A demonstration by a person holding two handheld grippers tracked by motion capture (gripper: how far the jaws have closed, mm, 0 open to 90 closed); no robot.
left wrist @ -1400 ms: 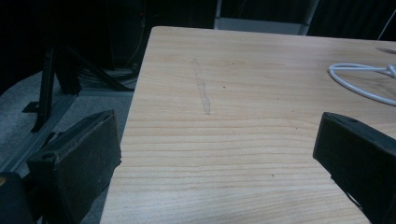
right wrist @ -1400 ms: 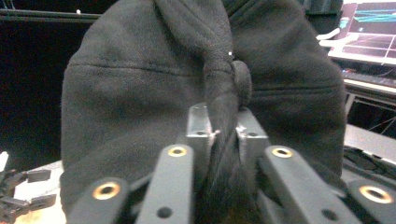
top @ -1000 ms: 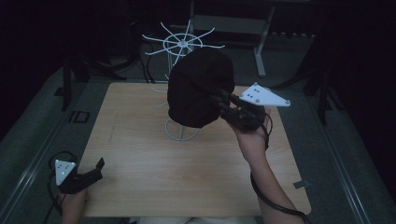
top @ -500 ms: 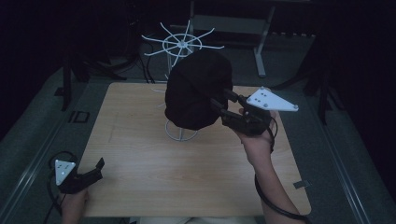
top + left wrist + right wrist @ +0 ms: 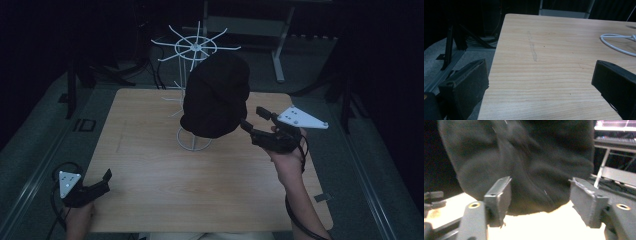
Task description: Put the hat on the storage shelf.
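A black hat (image 5: 216, 95) hangs on a white wire rack (image 5: 194, 48) whose ring base (image 5: 193, 143) stands at the middle of the wooden table (image 5: 150, 200). My right gripper (image 5: 253, 118) is just right of the hat's lower edge, open, with nothing between its jaws. In the right gripper view the hat (image 5: 529, 157) looms close ahead of the open right gripper (image 5: 540, 192). My left gripper (image 5: 103, 181) rests at the table's near left corner, open and empty. In the left gripper view the left gripper (image 5: 540, 68) faces bare wood, with the ring base (image 5: 616, 43) at far right.
The rack's upper spokes spread out behind and above the hat. A metal-legged bench (image 5: 280, 30) stands on the dark floor beyond the table. The table's left edge (image 5: 496, 62) drops to grey floor and dark frame legs.
My right gripper has drawn back to the right and slightly toward the person, away from the hat's edge. The left gripper has stayed put.
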